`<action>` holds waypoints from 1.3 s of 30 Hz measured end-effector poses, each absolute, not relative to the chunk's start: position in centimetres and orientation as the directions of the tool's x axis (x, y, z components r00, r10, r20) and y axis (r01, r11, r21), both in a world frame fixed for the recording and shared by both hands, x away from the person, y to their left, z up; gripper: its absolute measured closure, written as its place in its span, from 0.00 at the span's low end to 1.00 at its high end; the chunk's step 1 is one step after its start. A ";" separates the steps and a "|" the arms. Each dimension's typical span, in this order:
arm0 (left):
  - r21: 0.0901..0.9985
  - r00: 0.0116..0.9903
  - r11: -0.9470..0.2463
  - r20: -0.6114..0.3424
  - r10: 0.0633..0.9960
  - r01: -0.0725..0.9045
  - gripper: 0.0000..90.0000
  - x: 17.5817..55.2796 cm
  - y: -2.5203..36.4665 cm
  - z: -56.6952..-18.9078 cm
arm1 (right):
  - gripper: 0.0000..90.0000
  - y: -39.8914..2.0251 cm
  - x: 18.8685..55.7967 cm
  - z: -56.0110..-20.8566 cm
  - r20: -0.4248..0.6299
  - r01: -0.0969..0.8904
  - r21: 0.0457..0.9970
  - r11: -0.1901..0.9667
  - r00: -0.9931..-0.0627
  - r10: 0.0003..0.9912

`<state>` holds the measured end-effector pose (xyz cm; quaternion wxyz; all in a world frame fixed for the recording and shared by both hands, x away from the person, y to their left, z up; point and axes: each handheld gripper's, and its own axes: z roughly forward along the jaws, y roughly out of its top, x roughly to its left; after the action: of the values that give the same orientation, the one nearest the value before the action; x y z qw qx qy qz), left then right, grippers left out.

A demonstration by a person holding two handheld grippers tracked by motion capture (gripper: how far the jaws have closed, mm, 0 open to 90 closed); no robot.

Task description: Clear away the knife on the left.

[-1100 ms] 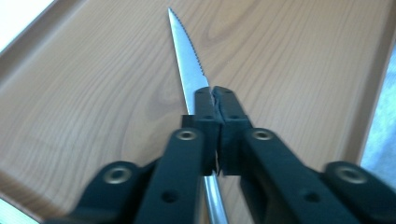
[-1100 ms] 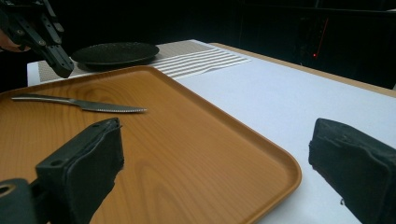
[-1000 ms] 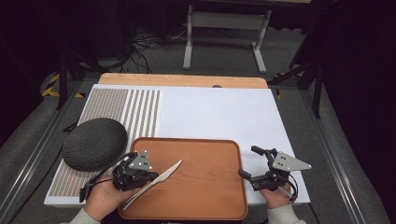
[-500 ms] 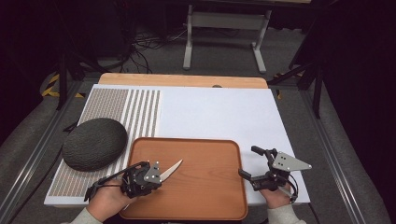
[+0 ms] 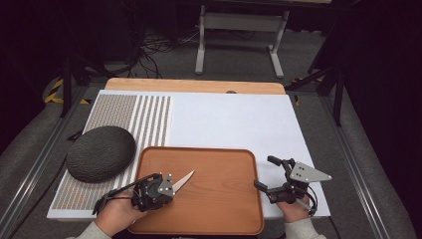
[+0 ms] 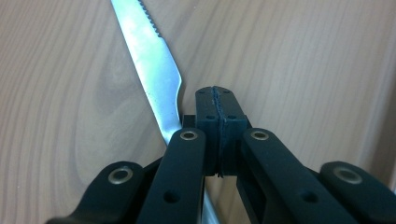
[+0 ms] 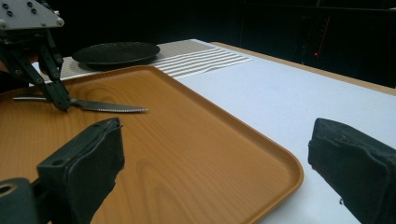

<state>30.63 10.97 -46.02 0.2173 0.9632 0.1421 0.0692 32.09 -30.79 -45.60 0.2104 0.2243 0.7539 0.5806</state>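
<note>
The knife [image 5: 183, 180] lies flat on the tray [image 5: 224, 164], its long axis running from under my left gripper [image 5: 169, 186] toward the tray's middle, well apart from my right gripper [image 5: 263, 174], whose jaws stand wide apart at the tray's right edge; the left gripper view shows my left jaws pressed together just beside the blade [image 6: 152, 65], not around it, while the right gripper view shows the serrated edge [image 7: 109, 108] resting on the wood.

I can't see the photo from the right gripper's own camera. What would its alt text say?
A wooden tray on a white table holds a serrated knife, with the left tongs standing on the knife near its handle end. The right tongs gape wide in the foreground, empty. A dark plate sits behind on a striped mat.
</note>
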 end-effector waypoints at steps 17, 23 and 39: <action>0.451 0.927 -0.839 0.061 0.371 0.306 1.00 31.5 12.1 -46.1 | 0.04 -30.7 32.1 -45.6 -0.059 0.097 0.968 0.233 -0.811 0.583; 0.452 0.921 -0.832 0.055 0.386 0.322 1.00 31.8 12.6 -46.1 | 0.04 -30.7 32.1 -45.6 -0.063 0.096 0.967 0.238 -0.811 0.582; 0.464 0.892 -0.795 0.021 0.452 0.391 1.00 32.7 14.4 -46.2 | 0.04 -30.7 32.1 -45.6 -0.061 0.094 0.968 0.233 -0.810 0.583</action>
<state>32.74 14.44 -46.20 0.2300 0.9450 0.2231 0.0656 32.07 -30.69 -45.61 0.2118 0.2241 0.7559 0.5775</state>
